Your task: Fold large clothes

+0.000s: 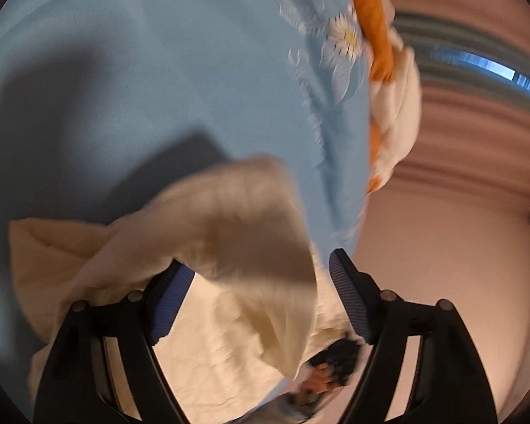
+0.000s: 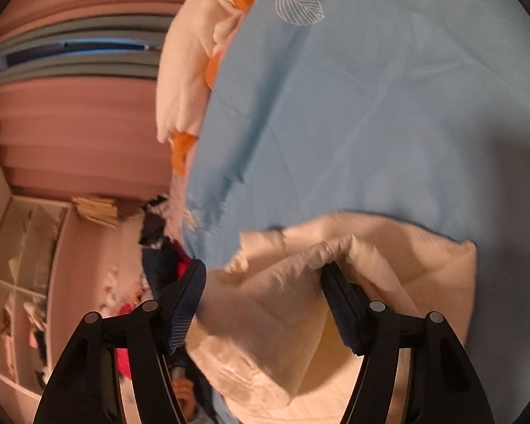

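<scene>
2 grippers, left [image 1: 261, 275] and right [image 2: 263, 282], stand wide open, gripping nothing; cream garment [image 2: 300, 300] lies bunched between their fingers on the bed [image 2: 371, 106]. Close on 1 edge before lifting.

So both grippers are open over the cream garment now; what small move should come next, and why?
Probably close the right gripper on the raised fold of the cream garment. Its fingers are spread wide with that fold bunched between them, so nothing is held yet. The left gripper is equally open over the cloth on the blue bedsheet.
</scene>
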Available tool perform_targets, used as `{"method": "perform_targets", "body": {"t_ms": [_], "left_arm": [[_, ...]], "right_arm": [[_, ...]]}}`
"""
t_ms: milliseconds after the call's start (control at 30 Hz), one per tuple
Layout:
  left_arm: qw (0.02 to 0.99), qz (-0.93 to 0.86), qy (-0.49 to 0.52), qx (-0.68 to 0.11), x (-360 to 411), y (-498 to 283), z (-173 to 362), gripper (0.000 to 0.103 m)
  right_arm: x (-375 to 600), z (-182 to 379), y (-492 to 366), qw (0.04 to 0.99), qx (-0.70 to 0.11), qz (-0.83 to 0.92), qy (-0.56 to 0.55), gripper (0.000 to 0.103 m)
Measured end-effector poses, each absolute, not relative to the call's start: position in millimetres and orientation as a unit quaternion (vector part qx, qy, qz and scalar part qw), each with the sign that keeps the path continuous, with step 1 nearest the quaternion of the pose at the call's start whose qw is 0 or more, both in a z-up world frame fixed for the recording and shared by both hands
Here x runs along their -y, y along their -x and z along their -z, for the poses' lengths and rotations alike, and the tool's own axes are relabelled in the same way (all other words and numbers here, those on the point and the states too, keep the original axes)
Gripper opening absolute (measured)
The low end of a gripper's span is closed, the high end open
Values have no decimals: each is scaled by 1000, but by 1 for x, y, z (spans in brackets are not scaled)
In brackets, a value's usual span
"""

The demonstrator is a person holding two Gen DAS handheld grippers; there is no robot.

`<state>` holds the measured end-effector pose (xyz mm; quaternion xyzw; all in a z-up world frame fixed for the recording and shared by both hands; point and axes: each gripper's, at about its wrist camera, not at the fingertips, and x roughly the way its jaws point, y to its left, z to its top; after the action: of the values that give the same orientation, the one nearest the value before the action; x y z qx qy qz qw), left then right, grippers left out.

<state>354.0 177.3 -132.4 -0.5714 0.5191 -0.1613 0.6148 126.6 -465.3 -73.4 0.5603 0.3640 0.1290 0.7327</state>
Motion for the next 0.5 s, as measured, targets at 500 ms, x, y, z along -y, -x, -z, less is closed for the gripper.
{"method": "perform_targets", "body": {"t_ms": [500], "left_arm": [[817, 83, 224, -525, -153, -278, 65, 79]], "right_arm": [[435, 45, -119, 833, -360, -89, -411, 71]]}}
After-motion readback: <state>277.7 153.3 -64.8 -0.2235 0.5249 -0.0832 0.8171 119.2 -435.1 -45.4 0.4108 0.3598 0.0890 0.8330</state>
